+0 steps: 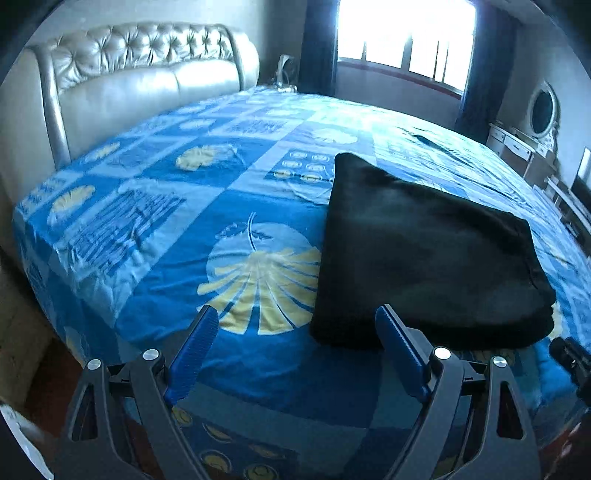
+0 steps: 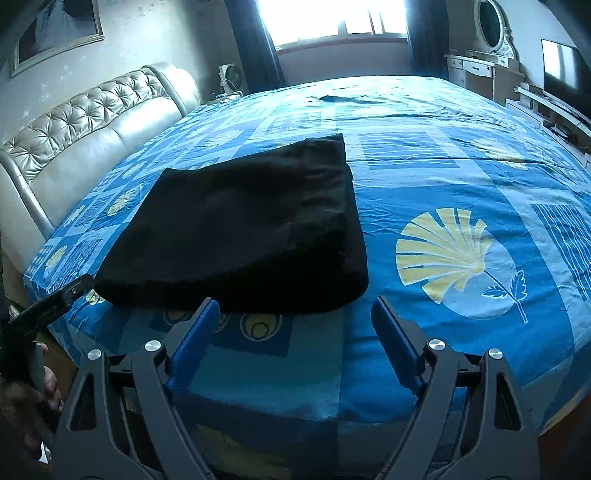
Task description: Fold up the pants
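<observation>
Black pants (image 1: 424, 251) lie folded into a flat, thick rectangle on the blue patterned bedsheet (image 1: 166, 229). In the right wrist view the same pants (image 2: 251, 225) lie ahead and to the left. My left gripper (image 1: 297, 319) is open, held just short of the bundle's near left corner, with nothing between its blue pads. My right gripper (image 2: 295, 308) is open too, hovering over the sheet at the bundle's near edge, apart from it. The tip of the left gripper (image 2: 70, 291) shows at the left of the right wrist view, with a hand (image 2: 40, 387) below it.
A padded leather headboard (image 1: 147, 77) runs along the far left of the bed. A bright window (image 1: 406, 33) with dark curtains is behind. A white dresser with an oval mirror (image 2: 487, 33) and a dark screen (image 2: 565, 77) stand at the right.
</observation>
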Demonstrator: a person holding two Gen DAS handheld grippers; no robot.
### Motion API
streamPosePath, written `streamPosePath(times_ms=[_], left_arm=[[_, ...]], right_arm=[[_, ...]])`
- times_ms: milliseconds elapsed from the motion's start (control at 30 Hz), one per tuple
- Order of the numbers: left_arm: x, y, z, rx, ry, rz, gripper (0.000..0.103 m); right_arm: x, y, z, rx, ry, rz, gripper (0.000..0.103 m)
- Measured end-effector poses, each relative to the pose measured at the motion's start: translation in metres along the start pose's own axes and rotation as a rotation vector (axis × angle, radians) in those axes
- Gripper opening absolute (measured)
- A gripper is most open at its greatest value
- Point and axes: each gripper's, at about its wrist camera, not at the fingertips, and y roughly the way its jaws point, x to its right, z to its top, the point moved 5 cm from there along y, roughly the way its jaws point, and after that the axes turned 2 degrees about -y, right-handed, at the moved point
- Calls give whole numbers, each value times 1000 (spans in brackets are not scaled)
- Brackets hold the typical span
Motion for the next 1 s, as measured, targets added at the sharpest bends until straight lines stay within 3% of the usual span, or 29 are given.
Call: streamPosePath(times_ms=[200, 700, 1000], left_arm=[[8, -5, 0, 30, 77, 31, 86], [22, -9, -2, 15, 116, -7, 86], [32, -9, -9, 9, 141, 9, 86]], right_arm=[[3, 0, 0, -2, 18, 11, 85], [6, 1, -1, -7, 40, 26, 85], [5, 1, -2, -9, 43, 27, 85]])
